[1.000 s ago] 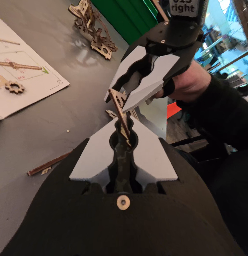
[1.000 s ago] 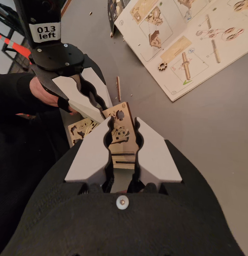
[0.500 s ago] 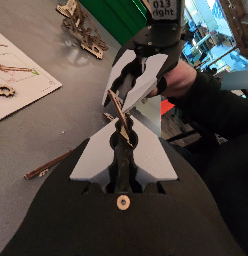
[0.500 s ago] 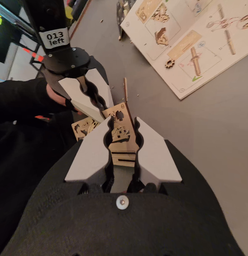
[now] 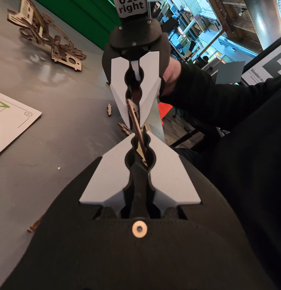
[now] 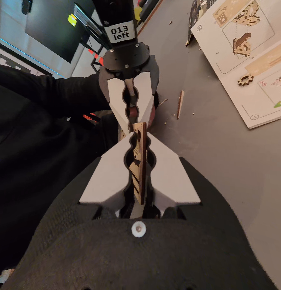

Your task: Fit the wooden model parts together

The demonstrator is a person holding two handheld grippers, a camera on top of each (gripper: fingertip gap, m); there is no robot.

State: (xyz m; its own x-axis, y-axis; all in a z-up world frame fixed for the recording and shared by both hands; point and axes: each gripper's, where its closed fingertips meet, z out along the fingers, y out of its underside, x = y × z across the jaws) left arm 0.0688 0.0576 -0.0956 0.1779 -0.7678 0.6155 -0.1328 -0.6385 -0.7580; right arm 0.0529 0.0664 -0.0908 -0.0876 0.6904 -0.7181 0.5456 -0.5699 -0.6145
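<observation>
A thin laser-cut wooden parts sheet hangs in the air above the grey table's edge, seen edge-on. My left gripper is shut on its near end. My right gripper faces it from the far side, with its fingertips closed on the same sheet. In the right wrist view the sheet runs down between my right gripper's white fingers, and the left gripper clamps its far end. The two grippers meet nearly tip to tip.
A partly built wooden model stands at the back left by a green crate. An instruction sheet bears a wooden gear. A wooden stick, a small loose piece and another cut-out sheet lie nearby. Left and right tips are no more than a few centimetres apart. The wooden stick is about 10 cm from both grippers' fingertips.
The right gripper has turned about its axis and closed on the sheet, which now shows edge-on in its view. Both grippers have swung into line, facing each other.
</observation>
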